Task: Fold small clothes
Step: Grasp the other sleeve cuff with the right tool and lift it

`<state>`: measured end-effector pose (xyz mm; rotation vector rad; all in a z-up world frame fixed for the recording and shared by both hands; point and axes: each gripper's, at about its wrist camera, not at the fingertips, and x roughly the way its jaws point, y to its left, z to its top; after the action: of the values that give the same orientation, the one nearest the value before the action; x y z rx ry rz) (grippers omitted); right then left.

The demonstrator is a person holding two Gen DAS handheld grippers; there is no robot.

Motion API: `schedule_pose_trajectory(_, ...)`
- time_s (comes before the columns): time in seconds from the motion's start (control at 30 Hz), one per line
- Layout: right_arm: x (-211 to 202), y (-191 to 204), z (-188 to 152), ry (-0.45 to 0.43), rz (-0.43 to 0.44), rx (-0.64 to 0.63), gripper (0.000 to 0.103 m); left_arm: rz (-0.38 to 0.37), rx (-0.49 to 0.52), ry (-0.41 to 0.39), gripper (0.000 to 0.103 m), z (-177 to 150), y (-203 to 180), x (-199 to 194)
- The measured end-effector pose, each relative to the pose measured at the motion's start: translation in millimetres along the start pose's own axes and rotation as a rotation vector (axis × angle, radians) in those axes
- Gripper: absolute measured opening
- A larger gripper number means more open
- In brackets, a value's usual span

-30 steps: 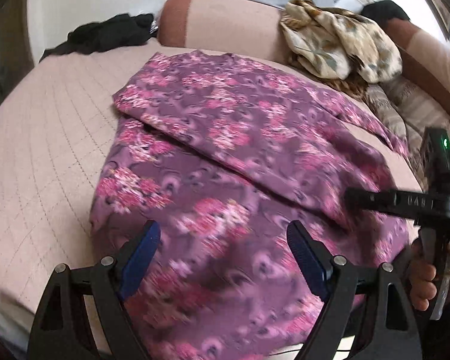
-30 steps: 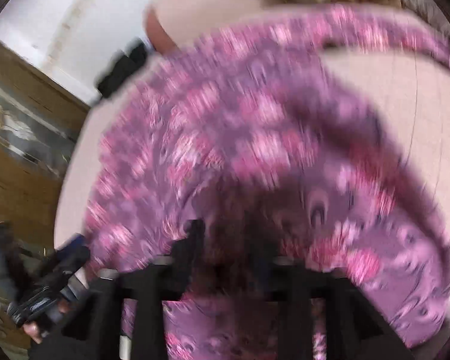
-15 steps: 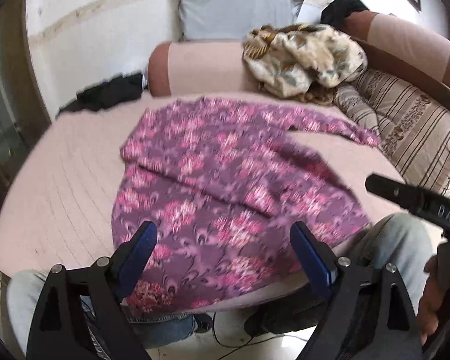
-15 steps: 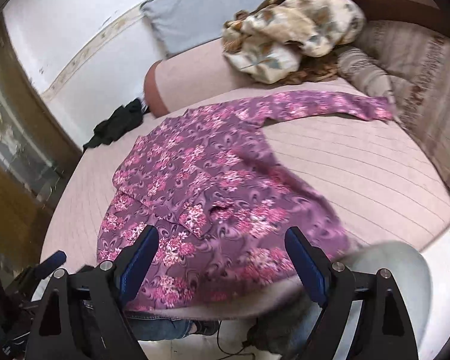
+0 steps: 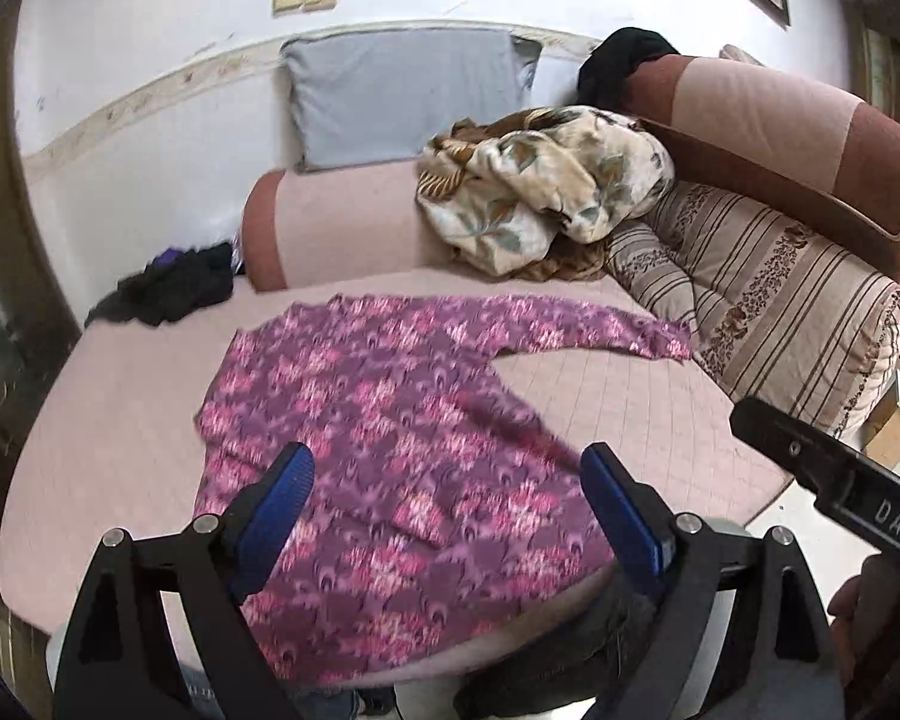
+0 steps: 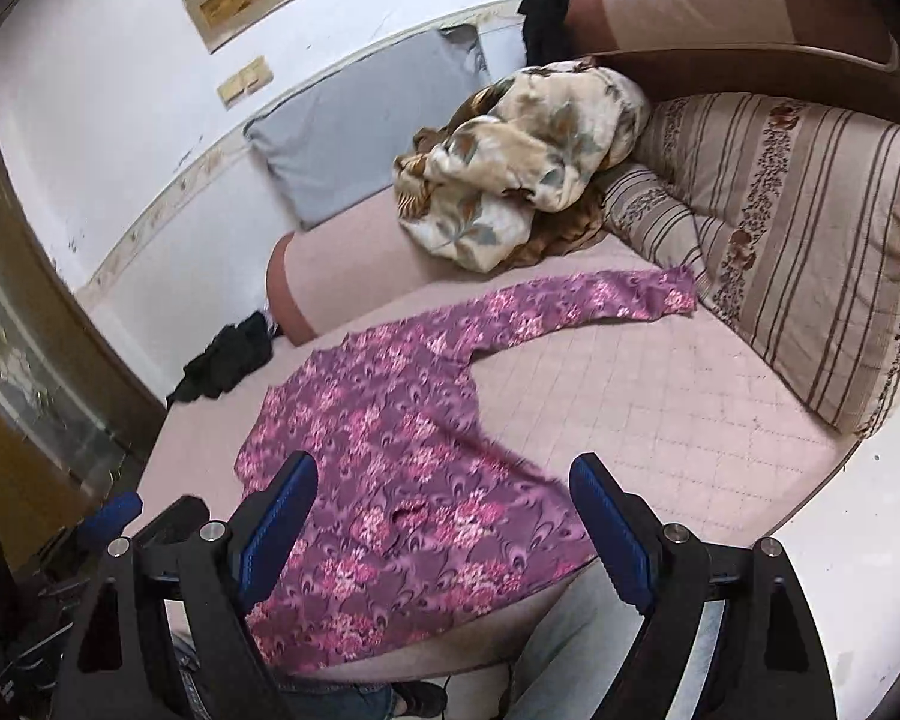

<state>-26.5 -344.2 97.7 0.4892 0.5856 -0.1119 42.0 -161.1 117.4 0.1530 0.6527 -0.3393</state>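
Note:
A purple top with pink flowers (image 5: 390,432) lies on the pink quilted bed (image 5: 630,396), one long sleeve (image 5: 570,324) stretched out to the right. One side is folded over the body. It also shows in the right wrist view (image 6: 402,468), its sleeve (image 6: 600,300) reaching toward the striped cushion. My left gripper (image 5: 447,480) is open and empty, held back above the bed's near edge. My right gripper (image 6: 444,492) is open and empty too, also held back above the near edge. Part of the right gripper's body (image 5: 834,480) shows at the right of the left wrist view.
A floral blanket (image 5: 546,204) is heaped at the back of the bed next to striped cushions (image 5: 768,306). A dark garment (image 5: 174,288) lies at the back left. A grey pillow (image 5: 408,96) leans on the wall. The person's legs are below the near edge.
Both grippers have pulled back and up from the top. The right gripper was shut low over the cloth a second ago and is now open and empty.

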Motion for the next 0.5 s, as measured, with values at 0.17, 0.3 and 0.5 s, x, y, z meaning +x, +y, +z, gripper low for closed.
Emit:
schedule_pose_trajectory(0.17,5,-16,13,-0.009,-0.026,0.017,0.09,-0.006,0.04,-0.004,0.09,16,-18,20)
schedule_pose_trajectory(0.3,17,-31,23,-0.008,-0.042,0.033,0.09,-0.01,0.065,0.005,0.09,30,-31,42)
schedule_pose_trajectory(0.5,57,-79,50,0.02,0.009,0.106,0.09,-0.07,0.08,0.054,0.09,48,-54,100)
